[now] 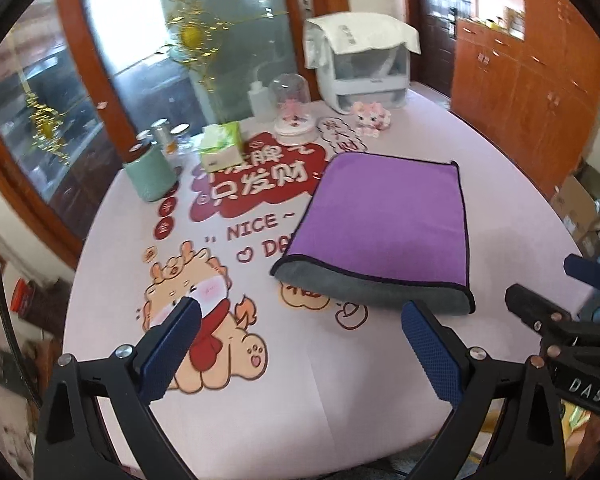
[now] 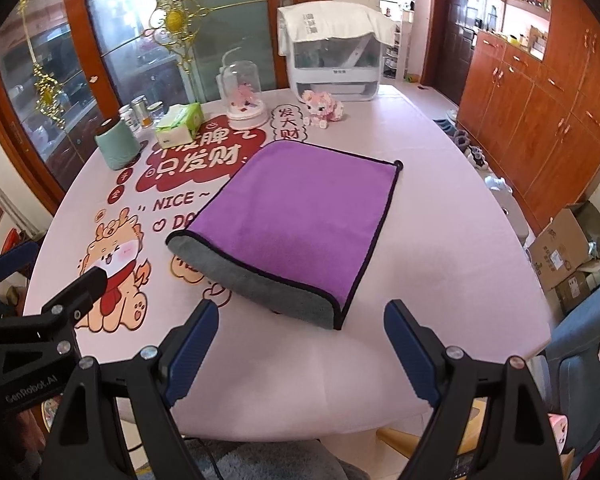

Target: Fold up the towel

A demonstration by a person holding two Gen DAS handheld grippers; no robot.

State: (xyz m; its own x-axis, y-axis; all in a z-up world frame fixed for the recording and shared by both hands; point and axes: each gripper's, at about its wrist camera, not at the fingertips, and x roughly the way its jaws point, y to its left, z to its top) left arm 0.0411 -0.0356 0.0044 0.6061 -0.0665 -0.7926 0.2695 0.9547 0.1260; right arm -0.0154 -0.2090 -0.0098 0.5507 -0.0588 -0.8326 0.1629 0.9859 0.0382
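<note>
A purple towel (image 1: 384, 220) with a grey underside and black trim lies folded on the pink printed tablecloth (image 1: 260, 392); the grey fold edge faces me. It also shows in the right wrist view (image 2: 300, 212). My left gripper (image 1: 304, 312) is open and empty, hovering above the table just short of the towel's near edge. My right gripper (image 2: 300, 316) is open and empty, near the towel's near right corner. The right gripper shows at the right edge of the left wrist view (image 1: 540, 292). The left gripper shows at the left edge of the right wrist view (image 2: 52, 280).
At the table's far side stand a mint green cup (image 2: 116, 144), a tissue pack (image 2: 180, 124), a glass dome (image 2: 246, 96), a pink toy (image 2: 324, 106) and a white appliance (image 2: 332, 60). Cardboard boxes (image 2: 564, 256) and wooden cabinets (image 2: 540, 100) are on the right.
</note>
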